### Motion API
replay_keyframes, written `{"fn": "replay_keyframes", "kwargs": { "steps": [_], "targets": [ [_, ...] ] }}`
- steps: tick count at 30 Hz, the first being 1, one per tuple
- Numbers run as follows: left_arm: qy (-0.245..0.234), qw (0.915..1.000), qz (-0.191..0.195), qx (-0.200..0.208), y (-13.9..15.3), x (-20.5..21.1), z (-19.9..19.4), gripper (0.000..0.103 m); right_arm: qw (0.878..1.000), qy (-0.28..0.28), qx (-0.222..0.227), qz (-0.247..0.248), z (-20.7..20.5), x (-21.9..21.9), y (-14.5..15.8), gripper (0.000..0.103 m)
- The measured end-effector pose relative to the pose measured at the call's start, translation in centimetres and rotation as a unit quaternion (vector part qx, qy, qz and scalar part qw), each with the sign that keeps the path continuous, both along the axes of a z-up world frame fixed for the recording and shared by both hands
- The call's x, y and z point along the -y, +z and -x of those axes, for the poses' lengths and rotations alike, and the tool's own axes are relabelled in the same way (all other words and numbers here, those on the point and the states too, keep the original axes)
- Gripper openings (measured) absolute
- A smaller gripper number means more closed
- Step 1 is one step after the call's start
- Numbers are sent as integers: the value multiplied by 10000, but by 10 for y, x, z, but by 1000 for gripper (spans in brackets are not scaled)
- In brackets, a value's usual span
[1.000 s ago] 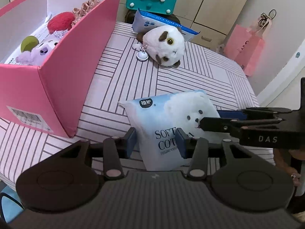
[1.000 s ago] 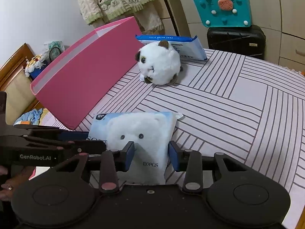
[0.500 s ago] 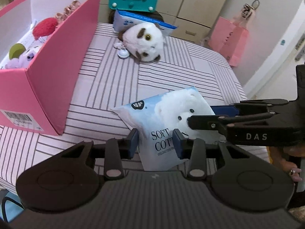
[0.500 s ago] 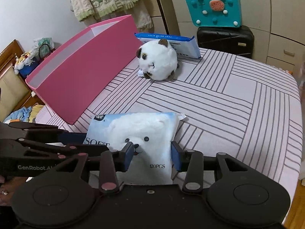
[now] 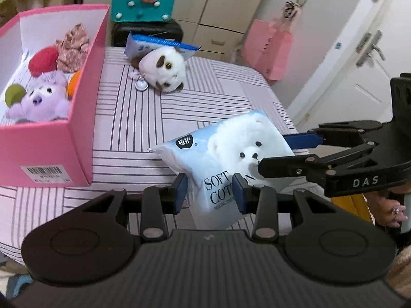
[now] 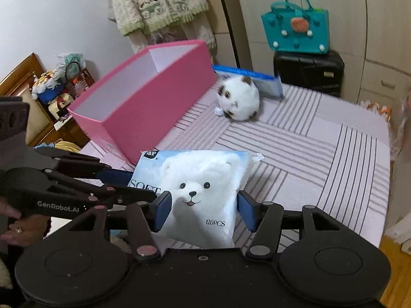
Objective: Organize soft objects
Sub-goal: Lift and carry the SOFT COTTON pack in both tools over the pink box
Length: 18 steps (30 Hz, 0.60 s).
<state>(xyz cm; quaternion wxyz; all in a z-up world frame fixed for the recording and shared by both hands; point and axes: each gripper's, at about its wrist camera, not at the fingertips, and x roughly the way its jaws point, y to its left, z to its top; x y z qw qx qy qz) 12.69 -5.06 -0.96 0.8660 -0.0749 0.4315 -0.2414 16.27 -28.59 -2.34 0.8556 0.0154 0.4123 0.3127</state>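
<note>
I have the tissue pack (image 5: 226, 154) up off the striped bed (image 5: 133, 118), hanging in the air between my two tools near the bed's front edge. My left gripper (image 5: 210, 192) has its jaws clamped on the pack's lower end, the blue pads pressing the wrapper on both sides of the "SOFT COTTON" print. My right gripper (image 6: 204, 211) is at the opposite end, by the bear's face; its jaws are opening, and in the right wrist view a thin gap shows between each pad and the pack, so I judge that side is no longer squeezing.

The step in hand looks like a handover: the pack is passing to the left tool alone so it can go into the pink box (image 5: 84, 118), which stands on the bed to the left and already holds a purple plush (image 5: 43, 97), a red ball (image 5: 42, 59) and some patterned cloth (image 5: 73, 47).

Next I need to draw the right tool clear without snagging the wrapper, then swing the left one over the box's near wall and lower the pack into what free room there is beside the plush. The pack is soft and held by one end, so it may sag or swing.

The white plush (image 5: 161, 73) and the blue packet (image 5: 156, 46) behind it lie on the bed, not yet sorted.
</note>
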Motion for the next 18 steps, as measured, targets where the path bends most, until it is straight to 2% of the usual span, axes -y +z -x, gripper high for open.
{"fn": "replay_keyframes", "kwargs": {
  "steps": [10,15,18],
  "targets": [
    [-206,9985,-211,458,41,-28,16,37,9987,331,374,116,23,-27,40,66],
    [-225,9961,-284,801,60,-44,27,37,9952,521,808,195,36,-43,57,69],
    [-167,9950,-254,951,70,-58,33,37,9939,592,917,174,37,-54,68,70]
  ]
}}
